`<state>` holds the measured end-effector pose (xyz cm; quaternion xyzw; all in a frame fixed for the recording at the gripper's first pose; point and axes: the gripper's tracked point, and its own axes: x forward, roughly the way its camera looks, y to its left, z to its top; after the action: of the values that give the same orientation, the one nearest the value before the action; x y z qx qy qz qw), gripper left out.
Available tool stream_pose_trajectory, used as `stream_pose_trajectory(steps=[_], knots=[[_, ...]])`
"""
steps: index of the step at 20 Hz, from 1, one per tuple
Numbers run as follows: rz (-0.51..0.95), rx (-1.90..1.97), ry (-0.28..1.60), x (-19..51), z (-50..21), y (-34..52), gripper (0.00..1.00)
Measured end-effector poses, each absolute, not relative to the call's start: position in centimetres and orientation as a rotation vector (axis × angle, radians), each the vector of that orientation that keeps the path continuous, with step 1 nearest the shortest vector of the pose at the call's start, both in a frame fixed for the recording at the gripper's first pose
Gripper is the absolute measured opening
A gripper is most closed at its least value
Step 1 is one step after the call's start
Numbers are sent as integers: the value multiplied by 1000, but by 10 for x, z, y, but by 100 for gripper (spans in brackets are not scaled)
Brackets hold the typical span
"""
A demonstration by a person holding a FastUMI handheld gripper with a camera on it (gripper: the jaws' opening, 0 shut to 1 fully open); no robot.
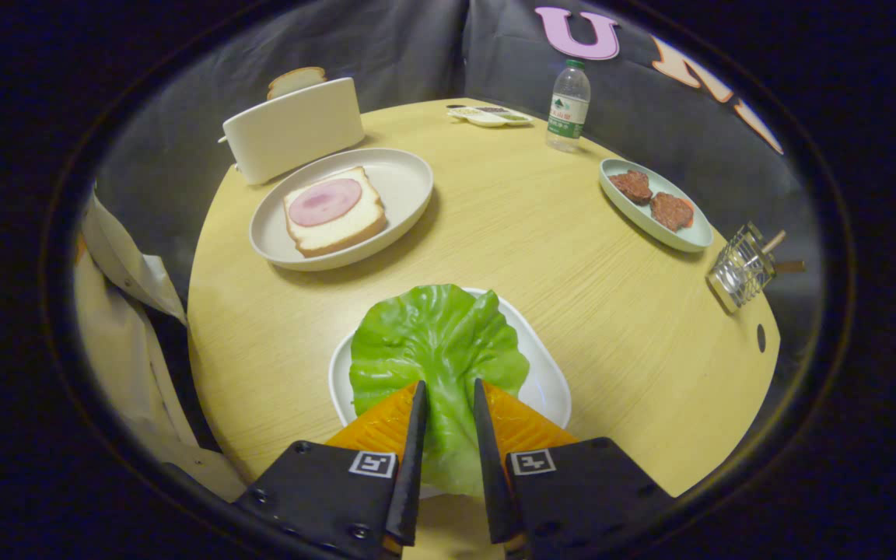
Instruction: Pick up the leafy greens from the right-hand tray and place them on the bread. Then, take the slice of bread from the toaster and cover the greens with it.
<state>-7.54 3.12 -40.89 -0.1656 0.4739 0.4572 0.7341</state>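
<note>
Round wooden table (572, 257); jaws astride leafy greens (436, 342).

Claw-mounted fisheye, close above table (541, 233), facing forward-down.

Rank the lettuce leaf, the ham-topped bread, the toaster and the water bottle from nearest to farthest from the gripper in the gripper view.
1. Lettuce leaf: between the gripper fingers, on its white tray.
2. Ham-topped bread: beyond, on the round plate.
3. Toaster: behind that plate.
4. Water bottle: at the table's far edge.
</note>
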Motion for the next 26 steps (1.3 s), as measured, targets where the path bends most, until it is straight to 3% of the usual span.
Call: stream_pose_trajectory(steps=[2,4,12,26], knots=[[1004,-348,1062,-79,-409,34,39],[999,-378,1043,-77,-409,34,11],[974,-426,1032,-86,-392,35,4],[893,-403,957,-80,-323,71,4]])
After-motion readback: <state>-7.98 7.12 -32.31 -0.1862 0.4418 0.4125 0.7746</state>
